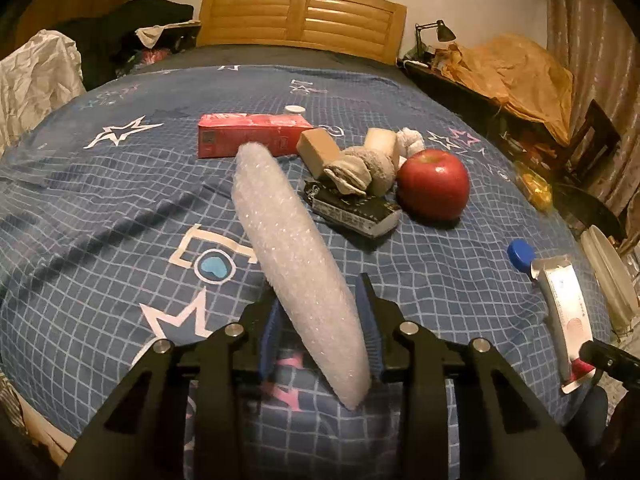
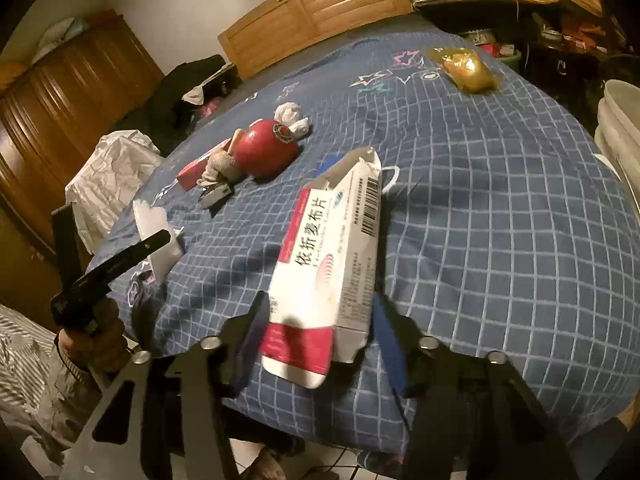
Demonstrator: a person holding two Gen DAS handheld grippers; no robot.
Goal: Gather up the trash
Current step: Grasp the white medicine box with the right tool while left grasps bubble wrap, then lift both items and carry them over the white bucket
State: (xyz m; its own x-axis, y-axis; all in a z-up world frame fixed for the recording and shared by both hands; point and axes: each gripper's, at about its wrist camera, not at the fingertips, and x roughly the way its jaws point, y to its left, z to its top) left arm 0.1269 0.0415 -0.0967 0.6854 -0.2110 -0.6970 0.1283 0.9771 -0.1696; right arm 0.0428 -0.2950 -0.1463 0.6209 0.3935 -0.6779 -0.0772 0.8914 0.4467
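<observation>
My left gripper (image 1: 320, 300) is shut on a long white foam wrap (image 1: 292, 248) and holds it over the blue checked bed cover (image 1: 100, 240). My right gripper (image 2: 320, 304) is shut on an empty white and red medicine box (image 2: 332, 256), its open flap pointing away; the box also shows at the right of the left wrist view (image 1: 564, 312). On the bed lie a red carton (image 1: 248, 134), a crumpled white tissue (image 1: 410, 140), a black and white wrapper (image 1: 356, 208), a blue bottle cap (image 1: 520, 254) and a yellow plastic packet (image 2: 466, 70).
A red apple (image 1: 434, 184), rolled grey socks (image 1: 364, 168) and tan blocks (image 1: 320, 150) sit mid-bed. A wooden headboard (image 1: 300, 16) stands behind. White bins (image 2: 620, 120) stand at the right bedside, a cluttered desk (image 1: 500, 80) beyond, and a white bag (image 2: 108, 176) at the left.
</observation>
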